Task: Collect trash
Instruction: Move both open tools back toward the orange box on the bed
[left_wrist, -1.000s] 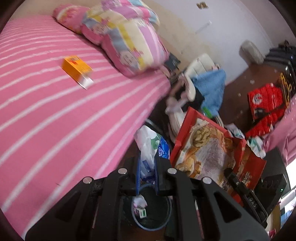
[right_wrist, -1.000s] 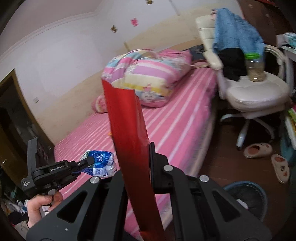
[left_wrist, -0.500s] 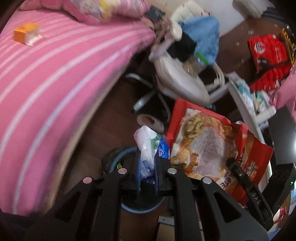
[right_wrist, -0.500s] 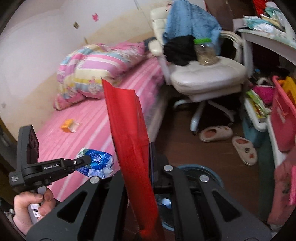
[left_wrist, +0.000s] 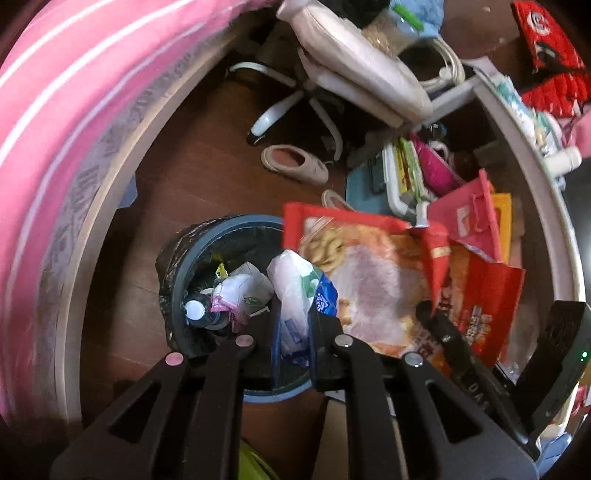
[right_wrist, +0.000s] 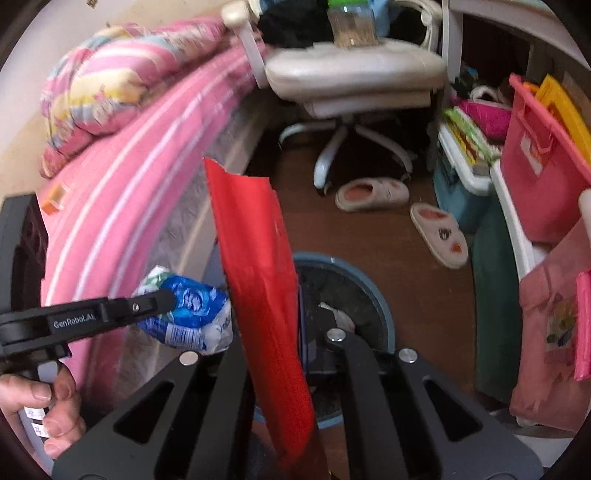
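My left gripper (left_wrist: 293, 325) is shut on a crumpled white and blue plastic wrapper (left_wrist: 295, 295) and holds it above the round blue bin (left_wrist: 173, 295), which is lined in black and holds a bottle and papers. The wrapper also shows in the right wrist view (right_wrist: 188, 314), held by the left gripper (right_wrist: 162, 299). My right gripper (right_wrist: 284, 328) is shut on a large red snack bag (right_wrist: 258, 280), over the bin (right_wrist: 380, 314). The bag's printed face shows in the left wrist view (left_wrist: 376, 284).
The pink striped bed (left_wrist: 55, 122) runs along the left, with an orange box (right_wrist: 53, 197) on it. A white swivel chair (right_wrist: 354, 70) and two slippers (right_wrist: 437, 232) stand beyond the bin. Pink and yellow bags (right_wrist: 539, 155) and boxes crowd the right.
Both grippers have swung from above the bed down toward the floor. The bin now lies right under the wrapper and the red bag. Both grips are unchanged.
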